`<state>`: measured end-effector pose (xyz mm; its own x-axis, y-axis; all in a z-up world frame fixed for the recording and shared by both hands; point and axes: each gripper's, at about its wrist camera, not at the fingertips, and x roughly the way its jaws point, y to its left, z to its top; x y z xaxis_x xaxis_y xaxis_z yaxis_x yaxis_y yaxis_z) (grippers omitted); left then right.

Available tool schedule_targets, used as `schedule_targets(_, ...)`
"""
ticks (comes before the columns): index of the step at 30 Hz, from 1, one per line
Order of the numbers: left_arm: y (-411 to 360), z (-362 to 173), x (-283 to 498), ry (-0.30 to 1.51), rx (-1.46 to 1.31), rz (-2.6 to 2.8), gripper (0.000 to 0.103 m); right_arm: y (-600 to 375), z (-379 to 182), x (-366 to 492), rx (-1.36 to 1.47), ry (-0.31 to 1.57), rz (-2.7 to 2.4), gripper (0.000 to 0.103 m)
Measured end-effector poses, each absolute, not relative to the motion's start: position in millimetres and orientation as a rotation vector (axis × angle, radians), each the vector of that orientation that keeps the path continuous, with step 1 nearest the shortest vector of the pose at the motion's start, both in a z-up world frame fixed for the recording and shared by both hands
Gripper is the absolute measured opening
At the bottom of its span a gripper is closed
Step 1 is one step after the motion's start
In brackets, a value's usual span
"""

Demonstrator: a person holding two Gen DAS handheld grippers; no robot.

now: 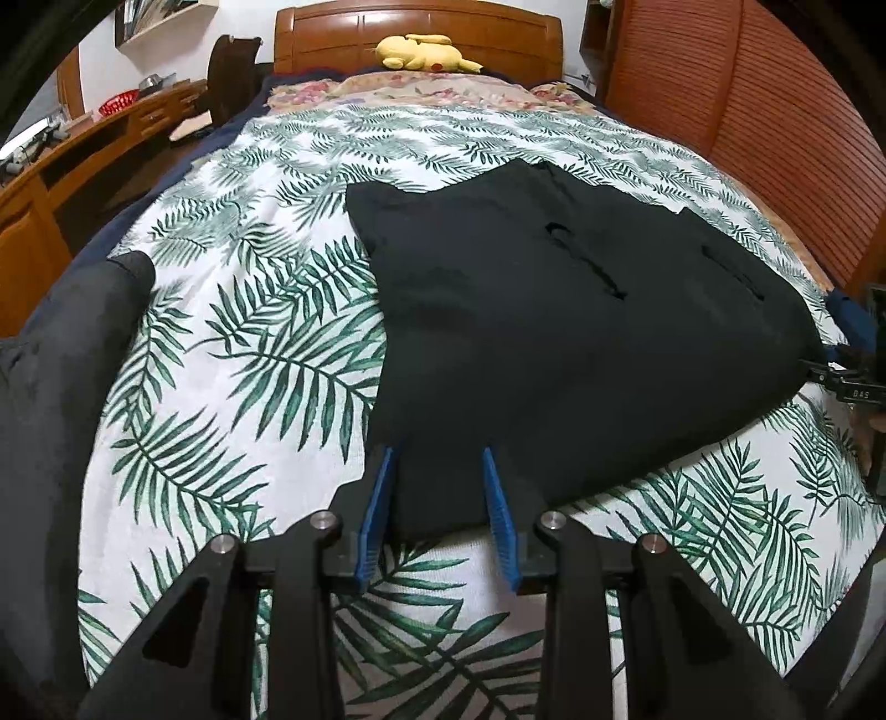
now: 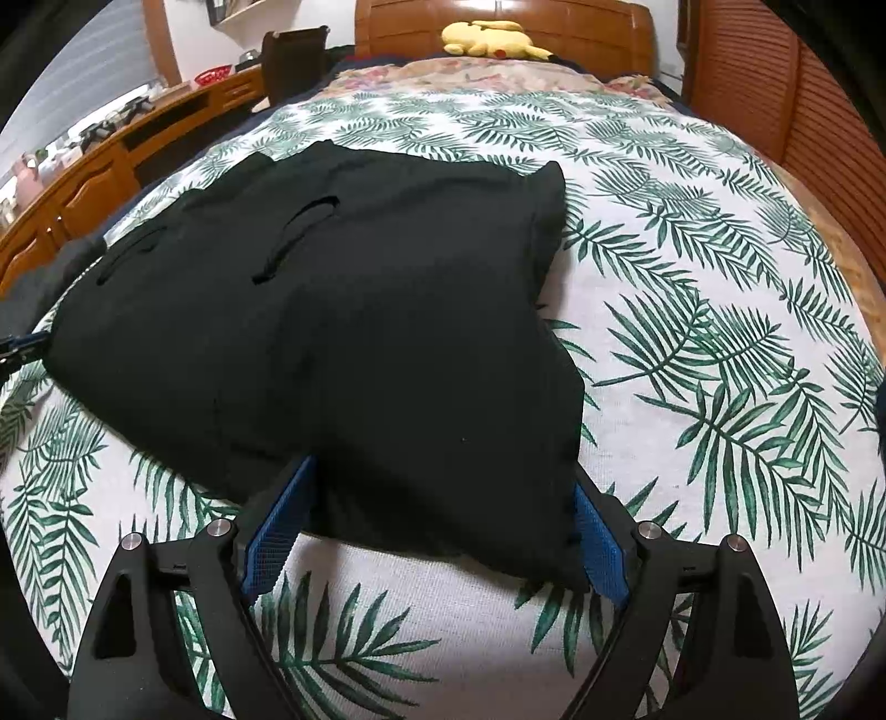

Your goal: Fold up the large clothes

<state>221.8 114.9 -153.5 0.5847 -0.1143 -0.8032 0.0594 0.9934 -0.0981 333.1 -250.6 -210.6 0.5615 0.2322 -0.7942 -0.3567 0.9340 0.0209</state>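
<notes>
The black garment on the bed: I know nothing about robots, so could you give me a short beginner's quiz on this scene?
1. What lies by the headboard? A) a book B) a yellow plush toy C) a lamp
2. True or false: part of the black garment lies between the jaws of both the left gripper and the right gripper.
3. Fill in: the bed cover is printed with green ____.
Key: 1 B; 2 true; 3 leaves.
</notes>
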Motion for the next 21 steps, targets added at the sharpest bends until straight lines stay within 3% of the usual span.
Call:
schedule_targets(5,118.6,-154.3,221.2,0.956,-0.083,-0.112,0.030,-249.5,-210.9,333.0,-0.152,0.914,0.356,0.083)
schedule_targets(6,119.1,-154.2,220.8,0.957,-0.078,-0.109,0.023,-249.3,-210.4,333.0,-0.157,0.918,0.358,0.080)
schedule_targets(8,119.6,-153.6,219.5,0.954,-0.066,-0.099,0.013,-250.1,-208.6,332.5,-0.166,0.921,0.359,0.072)
schedule_targets(10,122.2,-152.0,217.9,0.951,-0.070,-0.106,0.003,-252.2,-206.5,331.9,-0.167,0.921,0.363,0.055)
schedule_targets(16,112.9,-134.2,200.3,0.863,0.011,-0.087,0.000,-247.2,-199.6,321.6,-0.251,0.904,0.386,0.019)
schedule_targets(21,111.7,-111.8,177.0,0.778,0.001,-0.119,0.000,-244.5,-179.9,311.0,-0.289,0.880,0.383,0.011)
